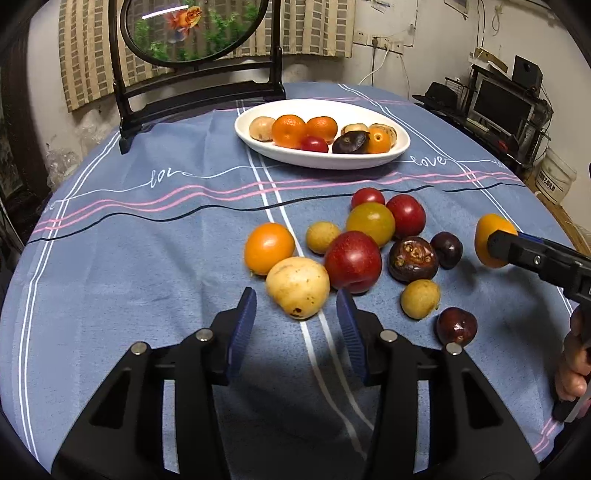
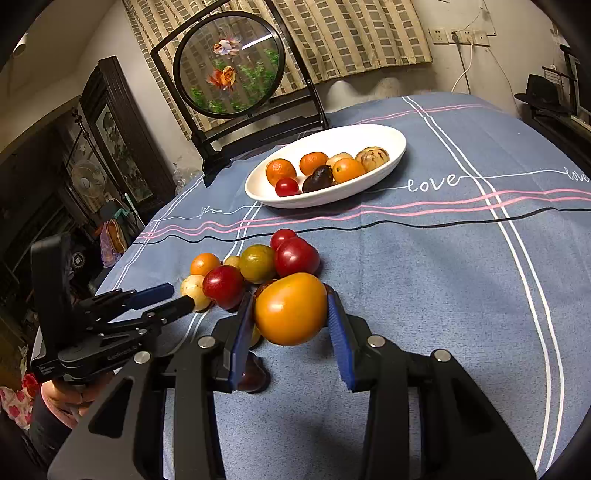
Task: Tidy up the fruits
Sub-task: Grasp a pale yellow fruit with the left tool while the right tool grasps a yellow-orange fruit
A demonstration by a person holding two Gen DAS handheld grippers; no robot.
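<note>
Blue woven tablecloth (image 1: pixel 147 258), glossy oval dish (image 1: pixel 369 160)

the cloth (image 1: pixel 147 258) on the bench is blue with white, pink and black lines and the white word "love". the dish (image 1: pixel 321 158) is white. the fruits are orange, red, yellow and dark purple. the big fruit (image 2: pixel 291 308) is orange. the fingers (image 1: pixel 242 325) have blue pads on black arms. the curtain (image 1: pixel 314 29) has tan and white checks.

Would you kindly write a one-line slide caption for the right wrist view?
Right hand-held gripper clamps an orange fruit above the blue tablecloth, with the white dish of sorted fruit beyond.
</note>
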